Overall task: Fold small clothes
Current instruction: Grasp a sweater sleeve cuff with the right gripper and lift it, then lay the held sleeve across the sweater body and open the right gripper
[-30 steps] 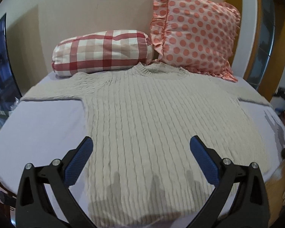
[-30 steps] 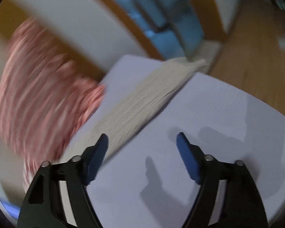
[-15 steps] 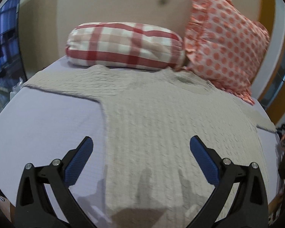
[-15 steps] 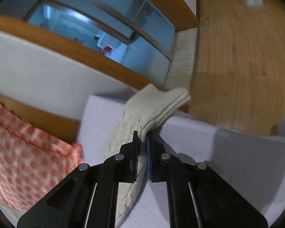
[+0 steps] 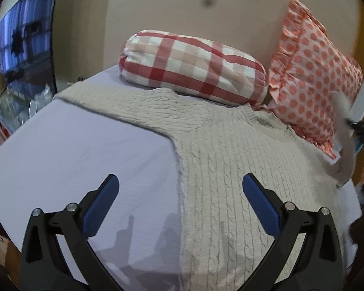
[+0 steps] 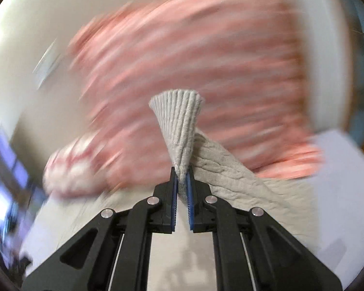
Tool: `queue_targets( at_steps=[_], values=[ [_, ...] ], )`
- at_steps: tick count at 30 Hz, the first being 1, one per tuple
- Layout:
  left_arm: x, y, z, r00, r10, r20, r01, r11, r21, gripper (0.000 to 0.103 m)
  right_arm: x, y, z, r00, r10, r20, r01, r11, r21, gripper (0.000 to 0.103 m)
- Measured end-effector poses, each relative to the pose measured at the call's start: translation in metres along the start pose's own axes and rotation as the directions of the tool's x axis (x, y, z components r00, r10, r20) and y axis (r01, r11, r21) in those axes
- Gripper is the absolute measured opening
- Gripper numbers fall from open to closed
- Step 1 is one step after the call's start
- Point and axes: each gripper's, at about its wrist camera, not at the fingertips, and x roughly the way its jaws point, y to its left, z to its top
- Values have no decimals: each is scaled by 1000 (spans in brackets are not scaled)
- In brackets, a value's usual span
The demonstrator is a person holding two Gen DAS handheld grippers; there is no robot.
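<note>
Lying flat on the lilac bed (image 5: 68, 150), the cable-knit sweater (image 5: 230, 165) is spread with one sleeve (image 5: 123, 104) stretched out before the checked bolster (image 5: 194, 68) and dotted pillow (image 5: 315, 72). Above the sweater's side edge, the left gripper (image 5: 180, 191) is held wide apart and empty. Further right, the other sleeve's ribbed cuff (image 6: 177, 118) is pinched between the closed fingers of the right gripper (image 6: 181, 181). Soft, thick and limp handling is judged likely; cuffs and hem corners are best taken.
</note>
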Motion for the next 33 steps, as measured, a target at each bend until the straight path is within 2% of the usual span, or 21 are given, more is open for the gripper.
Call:
queue_targets(
  at_steps=[2,4,7,9,11,13,14,17,20,22,24,26,30,32,33],
  values=[
    [-1,14,2,1000,-3,-7,2,999,-46,101,40,47,-21,992,47,-116,-56,996,-76,8],
    [0,36,7,1000,13,-18,-15,995,-103,101,90,102,-59,962,35,-271,-90,976,-197,8],
    [1,69,20,998,58,-26,-62,986,-157,101,125,142,-99,925,-15,-379,-99,955,-280,8],
    [3,91,32,997,78,-26,-82,979,-189,101,130,149,-110,920,-11,-392,-108,954,-280,9],
    [6,114,47,996,91,-25,-95,971,-221,101,133,157,-110,915,-32,-401,-96,950,-296,21],
    [10,133,62,993,115,-22,-117,964,-240,101,133,166,-115,901,-1,-434,-141,945,-295,74],
    [12,143,71,994,112,-10,-111,962,-248,101,131,172,-120,894,15,-447,-164,941,-296,81],
    [22,170,97,997,74,13,-68,958,-278,101,111,191,-127,896,90,-435,-250,912,-325,83],
    [42,198,118,1000,21,-5,-21,935,-354,101,91,186,-122,905,153,-398,-274,924,-268,85],
    [65,220,131,999,-26,-43,5,900,-436,99,82,178,-116,907,191,-376,-286,933,-217,86],
    [87,233,139,994,-68,-83,19,871,-490,92,76,172,-113,908,209,-364,-291,938,-186,86],
    [102,239,144,990,-97,-103,29,854,-520,89,74,170,-111,908,215,-359,-291,941,-172,86],
    [133,253,149,984,-110,-141,10,821,-571,88,73,168,-111,908,227,-352,-297,942,-159,86],
    [145,263,148,981,-123,-151,6,794,-608,87,71,168,-111,908,236,-346,-303,940,-154,86],
    [147,268,151,985,-118,-122,16,783,-622,87,69,168,-111,909,240,-342,-306,940,-152,86]
  ],
)
